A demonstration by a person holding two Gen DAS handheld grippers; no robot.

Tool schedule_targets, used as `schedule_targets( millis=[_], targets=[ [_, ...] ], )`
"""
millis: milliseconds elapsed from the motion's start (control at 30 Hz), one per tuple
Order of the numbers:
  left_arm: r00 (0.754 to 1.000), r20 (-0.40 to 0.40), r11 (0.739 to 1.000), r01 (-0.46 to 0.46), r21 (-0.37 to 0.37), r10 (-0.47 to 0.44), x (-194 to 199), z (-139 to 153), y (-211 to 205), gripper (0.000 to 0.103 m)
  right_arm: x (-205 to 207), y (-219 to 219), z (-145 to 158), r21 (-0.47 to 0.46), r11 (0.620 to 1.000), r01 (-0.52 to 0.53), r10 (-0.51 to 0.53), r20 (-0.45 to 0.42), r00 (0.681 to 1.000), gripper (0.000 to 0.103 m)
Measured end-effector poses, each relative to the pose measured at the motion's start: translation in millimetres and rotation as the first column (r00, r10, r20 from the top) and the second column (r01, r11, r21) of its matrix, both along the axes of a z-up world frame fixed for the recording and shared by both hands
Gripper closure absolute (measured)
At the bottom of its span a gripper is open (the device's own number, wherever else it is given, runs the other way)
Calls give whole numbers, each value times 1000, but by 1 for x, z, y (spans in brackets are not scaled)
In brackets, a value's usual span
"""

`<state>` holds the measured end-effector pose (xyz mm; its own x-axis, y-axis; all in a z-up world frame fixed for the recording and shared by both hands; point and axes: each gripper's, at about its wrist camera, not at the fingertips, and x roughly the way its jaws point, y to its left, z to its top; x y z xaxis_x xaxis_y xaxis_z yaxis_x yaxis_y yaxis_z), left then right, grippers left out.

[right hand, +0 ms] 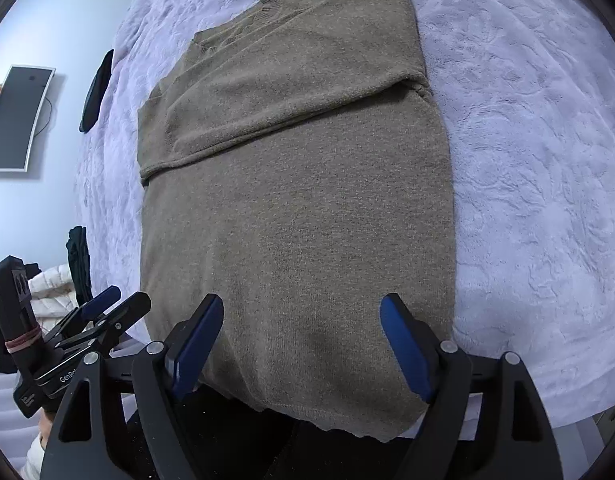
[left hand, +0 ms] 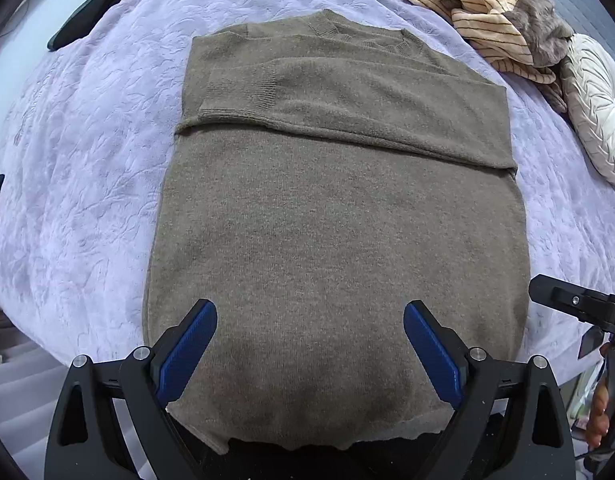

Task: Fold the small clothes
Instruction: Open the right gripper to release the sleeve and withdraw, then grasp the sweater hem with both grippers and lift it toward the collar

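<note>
A taupe knit sweater [left hand: 331, 216] lies flat on a lavender bedspread [left hand: 87, 184], collar at the far end, both sleeves folded across the chest. Its hem hangs at the near edge of the bed. My left gripper [left hand: 309, 316] is open, its blue pads on either side of the hem area, just above the cloth. My right gripper [right hand: 301, 308] is open too, over the same hem end of the sweater [right hand: 299, 200]. Neither holds anything. The left gripper also shows in the right wrist view [right hand: 107, 304], and the right gripper's body shows at the right edge of the left wrist view.
A striped beige and brown garment [left hand: 491, 12] is piled at the far right, next to a round white cushion [left hand: 599, 112]. A dark object [left hand: 91, 12] lies at the far left of the bed. A wall screen [right hand: 19, 116] is at the left.
</note>
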<state>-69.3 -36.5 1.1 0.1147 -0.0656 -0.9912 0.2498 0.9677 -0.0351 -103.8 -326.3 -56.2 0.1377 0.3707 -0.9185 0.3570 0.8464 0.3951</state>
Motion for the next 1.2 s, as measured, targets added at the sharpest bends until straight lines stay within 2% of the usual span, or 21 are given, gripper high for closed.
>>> schedule_targets(
  millis=[200,233,267,500,667,800,1033,1200],
  targets=[
    [1000,27,1000,-12,12,11,-1,6,6,8,0,5,4,-4,1000,-6,6,16,1000,16],
    [999,32,1000,-15,11,14,-1,7,7,8,0,6,4,-4,1000,-9,9,18,1000,6],
    [999,36,1000,-17,7,17,-1,8,9,8,0,8,5,-6,1000,-13,13,22,1000,0],
    [1000,8,1000,-8,-28,8,-6,7,21,8,-3,30,14,-30,998,-57,58,44,997,0],
    [1000,-20,998,-13,-54,12,-15,3,37,8,-11,43,15,-40,998,-38,40,35,999,0],
    [998,-62,995,-8,-97,2,-25,-5,56,8,-24,52,8,-34,999,-14,15,15,1000,0],
    [992,-124,992,-53,-117,39,-54,-32,99,8,-54,76,-9,-43,999,9,-10,-24,1000,0],
    [991,-121,989,-77,-125,62,-74,-40,127,8,-88,89,-27,-29,998,50,-52,-69,996,0]
  ],
)
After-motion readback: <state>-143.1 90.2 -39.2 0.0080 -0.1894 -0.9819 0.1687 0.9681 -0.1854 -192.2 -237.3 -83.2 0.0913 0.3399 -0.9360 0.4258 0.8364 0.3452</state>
